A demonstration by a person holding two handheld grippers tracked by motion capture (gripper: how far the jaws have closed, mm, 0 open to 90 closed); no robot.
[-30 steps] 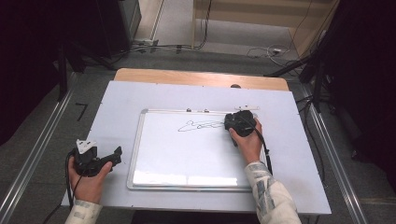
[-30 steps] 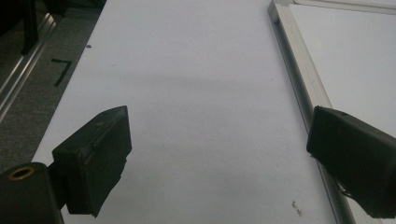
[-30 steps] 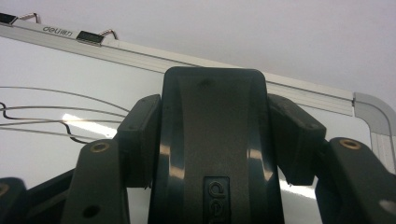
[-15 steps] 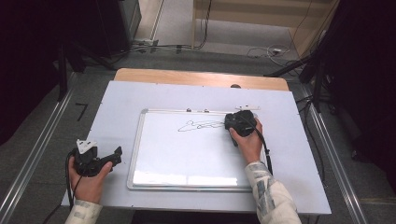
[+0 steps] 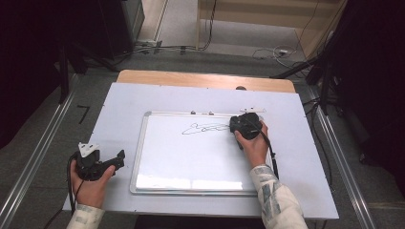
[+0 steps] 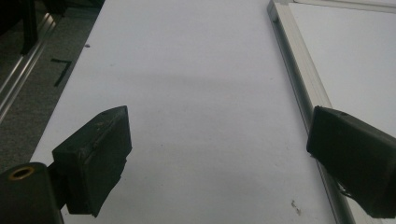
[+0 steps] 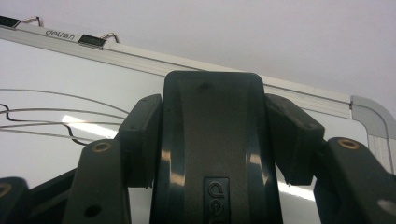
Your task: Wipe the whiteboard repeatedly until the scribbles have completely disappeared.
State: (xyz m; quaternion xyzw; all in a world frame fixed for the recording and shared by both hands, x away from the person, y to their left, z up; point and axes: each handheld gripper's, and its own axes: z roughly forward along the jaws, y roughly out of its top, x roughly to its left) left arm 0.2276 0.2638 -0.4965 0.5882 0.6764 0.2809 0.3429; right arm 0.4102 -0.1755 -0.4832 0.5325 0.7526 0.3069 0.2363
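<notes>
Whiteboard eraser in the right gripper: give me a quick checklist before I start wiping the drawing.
1. Right gripper shut on the eraser: ok.
2. Eraser set on the whiteboard, at the right end of the drawing: ok.
3. Eraser face flat on the board: cannot tell.
4. Left gripper open, beside the board, off the wiping path: ok.
5. Board held against sliding: not ok, nothing holds it.

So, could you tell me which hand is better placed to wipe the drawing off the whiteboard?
Right. The right gripper is shut on the eraser, beside the drawing. The left gripper rests open and empty off the whiteboard.
</notes>
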